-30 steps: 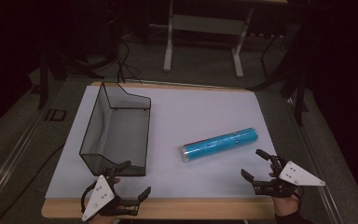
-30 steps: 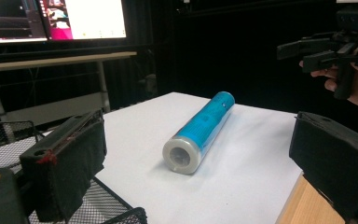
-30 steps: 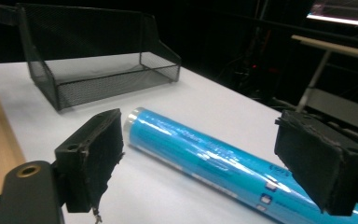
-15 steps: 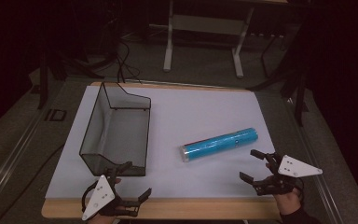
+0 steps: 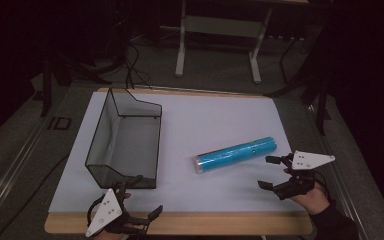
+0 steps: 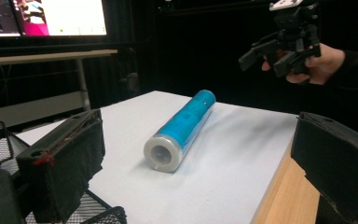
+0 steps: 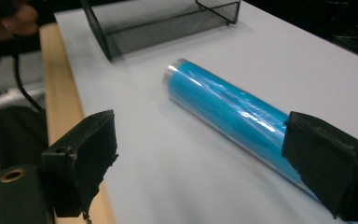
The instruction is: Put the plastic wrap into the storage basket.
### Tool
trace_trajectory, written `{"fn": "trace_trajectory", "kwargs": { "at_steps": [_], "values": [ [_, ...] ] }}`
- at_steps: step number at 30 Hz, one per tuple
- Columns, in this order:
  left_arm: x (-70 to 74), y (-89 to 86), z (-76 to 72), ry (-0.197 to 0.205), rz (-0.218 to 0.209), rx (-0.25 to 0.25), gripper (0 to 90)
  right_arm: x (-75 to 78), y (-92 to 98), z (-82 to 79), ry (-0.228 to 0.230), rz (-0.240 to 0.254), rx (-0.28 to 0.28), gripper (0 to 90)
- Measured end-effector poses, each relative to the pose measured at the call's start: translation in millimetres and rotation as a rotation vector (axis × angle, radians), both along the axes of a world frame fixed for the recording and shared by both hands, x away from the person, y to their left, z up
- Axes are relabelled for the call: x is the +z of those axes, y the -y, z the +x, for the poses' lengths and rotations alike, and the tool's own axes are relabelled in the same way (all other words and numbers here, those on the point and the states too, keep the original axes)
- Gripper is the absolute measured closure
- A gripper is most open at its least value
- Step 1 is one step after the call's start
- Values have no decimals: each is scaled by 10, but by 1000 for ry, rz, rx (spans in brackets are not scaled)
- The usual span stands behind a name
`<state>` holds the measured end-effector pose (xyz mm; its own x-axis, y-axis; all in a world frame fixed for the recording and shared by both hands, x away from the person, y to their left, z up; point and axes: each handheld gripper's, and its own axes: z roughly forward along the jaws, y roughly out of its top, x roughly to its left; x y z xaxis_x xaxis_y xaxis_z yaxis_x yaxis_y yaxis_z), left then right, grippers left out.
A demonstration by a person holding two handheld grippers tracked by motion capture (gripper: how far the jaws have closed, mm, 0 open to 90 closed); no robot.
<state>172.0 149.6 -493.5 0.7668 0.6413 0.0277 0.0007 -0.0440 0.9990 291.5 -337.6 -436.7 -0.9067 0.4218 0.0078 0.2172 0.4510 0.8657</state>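
Note:
A blue roll wrapped in clear film lies on its side on the white table top, right of centre. In the left gripper view the blue roll shows its pale open end; in the right gripper view the blue roll runs across between the jaws, farther off. My right gripper hovers open just right of the roll's near side, empty. My left gripper stands open at the front edge, beside the black mesh basket, holding nothing.
The black mesh basket sits at the table's left, its open side facing the roll. A wooden strip edges the table's front. In the left gripper view, the other hand and its gripper hang above the table's far side. Desk legs stand behind.
My right gripper has drifted slightly left and forward, toward the roll. The left gripper, the roll and the basket stay where they were.

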Motion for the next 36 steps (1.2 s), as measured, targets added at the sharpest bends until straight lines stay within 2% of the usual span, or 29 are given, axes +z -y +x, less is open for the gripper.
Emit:
{"fn": "trace_trajectory", "kwargs": {
  "at_steps": [2,3,7,11,13,18,19,21,22,25,28,32,36],
  "values": [
    [-1,-3,3,-2,-1,-1,34,24,-5,32,-5,-48,18,101],
    [-1,-4,5,-3,1,0,34,34,-12,65,-41,-73,46,101],
    [0,-3,3,-3,-1,-3,34,46,-60,139,-75,-163,65,101],
    [-2,-4,3,-7,3,-7,34,65,-100,246,-106,-211,110,102],
    [-1,-8,5,-9,1,-7,34,71,-125,293,-94,-243,110,101],
    [-1,-16,9,-14,-1,-7,34,62,-220,412,-110,-351,125,103],
    [0,-15,7,-13,1,-7,34,58,-240,436,-127,-364,132,104],
    [1,-13,4,-12,3,-9,33,58,-275,468,-125,-389,134,131],
    [0,-12,3,-12,5,-10,33,60,-289,483,-138,-394,141,131],
    [-1,-8,6,-13,6,-13,33,74,-335,515,-109,-409,146,131],
    [-3,-8,10,-15,6,-13,32,87,-395,560,-105,-438,164,131],
    [-5,-7,12,-17,9,-13,32,98,-496,627,-67,-516,180,130],
    [-7,-9,13,-22,7,-12,33,125,-594,666,-23,-569,184,142]
  ]
}}
